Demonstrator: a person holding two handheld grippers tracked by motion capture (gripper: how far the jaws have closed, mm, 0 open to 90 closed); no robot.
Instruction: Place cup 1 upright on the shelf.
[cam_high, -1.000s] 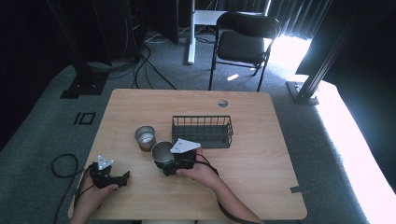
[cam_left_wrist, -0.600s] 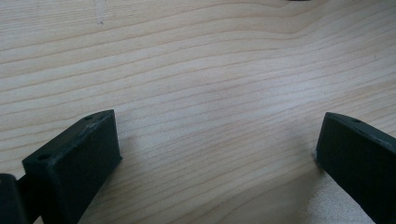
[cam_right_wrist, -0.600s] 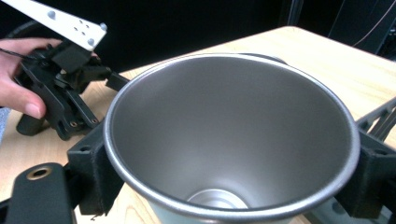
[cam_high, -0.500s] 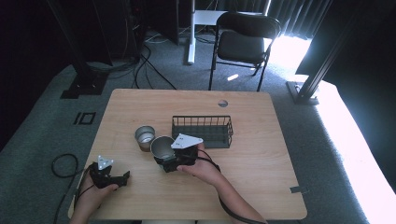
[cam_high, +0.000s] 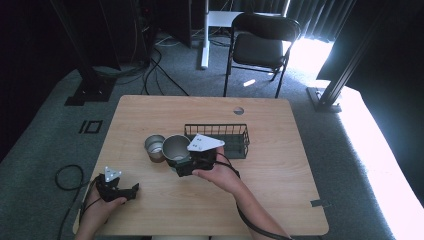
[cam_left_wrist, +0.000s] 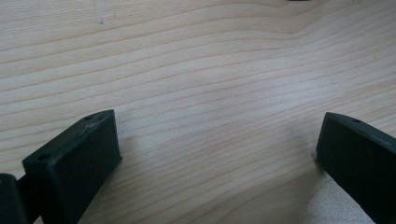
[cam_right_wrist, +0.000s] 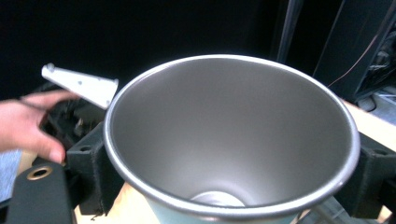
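A steel cup hangs tilted above the table, just in front of the wire basket, with my right gripper shut on its lower wall. The right gripper view looks straight into the empty cup, a black jaw on each side; the gripper grips it low down. A second, smaller steel cup stands on the table right beside it, to its left. At the near left corner my left gripper rests low over bare wood. Its jaws stand wide apart with nothing between them.
The wooden table has a cable hole at its far edge. A black folding chair stands beyond it. The person's left hand and the grey plate of the left gripper show past the cup.
My right gripper has carried the steel cup up and away from the person, toward the basket and beside the smaller cup. The left gripper has stayed put.
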